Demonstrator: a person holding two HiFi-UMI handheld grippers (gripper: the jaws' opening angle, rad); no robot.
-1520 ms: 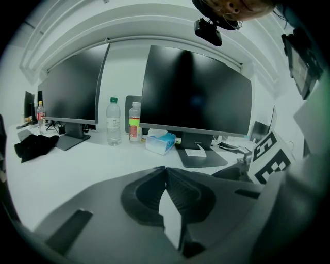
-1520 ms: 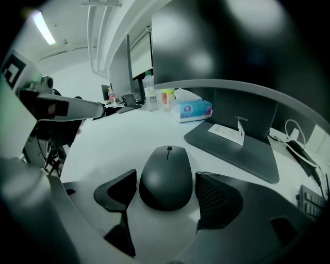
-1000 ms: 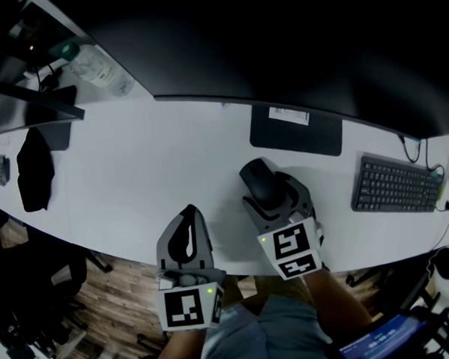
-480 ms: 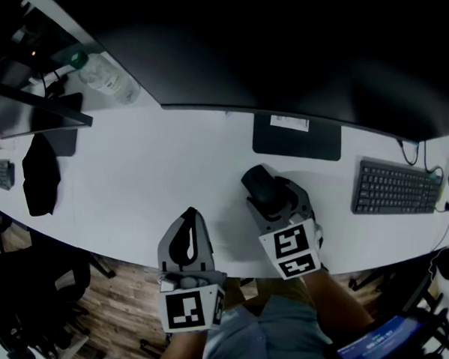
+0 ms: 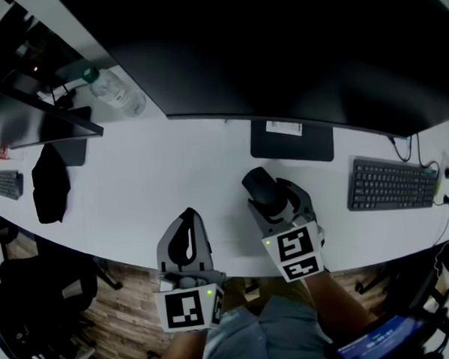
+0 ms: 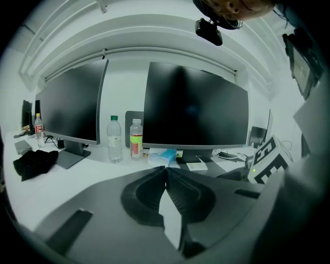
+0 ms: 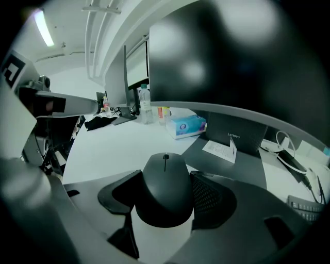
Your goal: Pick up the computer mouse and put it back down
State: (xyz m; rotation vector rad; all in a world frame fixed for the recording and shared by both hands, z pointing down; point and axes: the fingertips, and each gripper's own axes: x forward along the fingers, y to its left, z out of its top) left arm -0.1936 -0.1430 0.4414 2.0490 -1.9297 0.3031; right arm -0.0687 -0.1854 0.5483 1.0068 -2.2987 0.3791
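Gripping computer mouse (image 7: 164,198), right gripper (image 7: 164,178) just-closed

Grey left gripper (image 5: 187,214), right gripper (image 5: 272,195) — black-and-white marker cubes (image 5: 188,308), green lights (image 5: 208,291)

Desk (image 5: 164,178) bare beyond left gripper (image 5: 188,214); monitor base (image 5: 291,140) ahead right, keyboard (image 5: 390,183) far right, bottle (image 5: 116,89), cloth (image 5: 50,182) far left.

An office, plainly; long white worktop (image 5: 158,193) lined with wide dark monitors (image 6: 195,105); keyboard (image 5: 390,183) at three o'clock; swivel chair (image 5: 35,288) at eight o'clock on wood flooring (image 5: 130,307).
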